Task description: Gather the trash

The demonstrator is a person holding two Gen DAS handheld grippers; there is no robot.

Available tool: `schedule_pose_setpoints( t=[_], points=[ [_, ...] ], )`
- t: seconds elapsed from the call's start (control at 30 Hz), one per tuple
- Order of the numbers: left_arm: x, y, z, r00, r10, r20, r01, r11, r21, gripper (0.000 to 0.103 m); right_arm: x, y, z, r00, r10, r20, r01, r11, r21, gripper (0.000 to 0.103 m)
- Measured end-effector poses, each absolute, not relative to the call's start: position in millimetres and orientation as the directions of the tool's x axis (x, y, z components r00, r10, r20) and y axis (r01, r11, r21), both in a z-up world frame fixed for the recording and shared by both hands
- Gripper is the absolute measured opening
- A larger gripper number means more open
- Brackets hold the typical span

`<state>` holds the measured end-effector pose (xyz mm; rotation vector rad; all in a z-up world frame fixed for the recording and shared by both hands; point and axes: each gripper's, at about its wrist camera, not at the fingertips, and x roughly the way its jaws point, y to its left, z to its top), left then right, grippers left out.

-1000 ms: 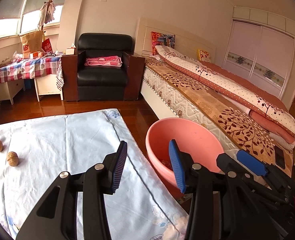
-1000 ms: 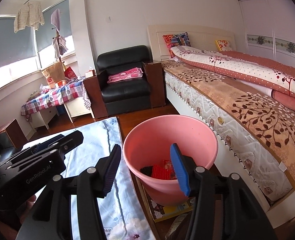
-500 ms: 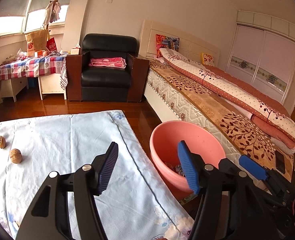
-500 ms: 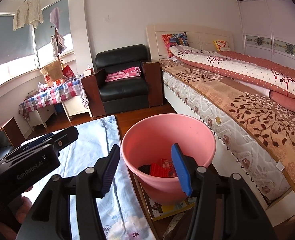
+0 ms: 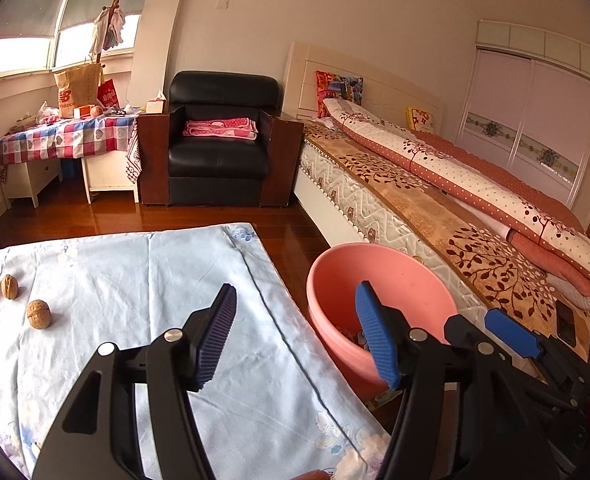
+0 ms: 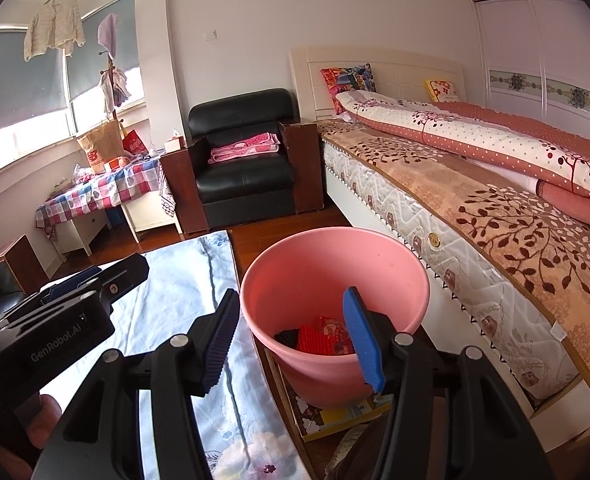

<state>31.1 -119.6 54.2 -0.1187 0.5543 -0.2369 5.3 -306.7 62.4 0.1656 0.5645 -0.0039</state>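
A pink bucket [image 5: 379,276] [image 6: 327,264] stands on the floor between a cloth-covered table [image 5: 135,292] and the bed. Red and black trash [image 6: 323,338] lies in its bottom. Two walnuts [image 5: 38,313] [image 5: 9,286] lie at the table's left edge in the left wrist view. My left gripper [image 5: 295,328] is open and empty above the table's right edge beside the bucket. My right gripper [image 6: 291,328] is open and empty above the bucket's near rim. It shows at the right of the left wrist view [image 5: 511,336], and the left gripper shows at the left of the right wrist view [image 6: 75,300].
A bed [image 5: 435,200] runs along the right. A black armchair [image 5: 219,144] with a pink folded blanket stands at the back. A checked side table [image 5: 63,136] with bags is at the back left. A flat box [image 6: 335,416] lies under the bucket on the wooden floor.
My left gripper has opened wider and lifted a little, so the view has tilted up. The right gripper has stayed open over the bucket.
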Motion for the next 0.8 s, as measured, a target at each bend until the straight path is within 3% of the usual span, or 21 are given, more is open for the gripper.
schedule_pose_setpoints(
  t=[0.8],
  points=[
    [28.7, -119.2, 54.7, 0.829, -0.242, -0.503, 0.187, 0.969, -0.159, 0.062, 6.8, -305.4, 59.0, 0.84, 0.046, -0.541, 0.047, 0.987, 0.156, 0.054]
  ],
)
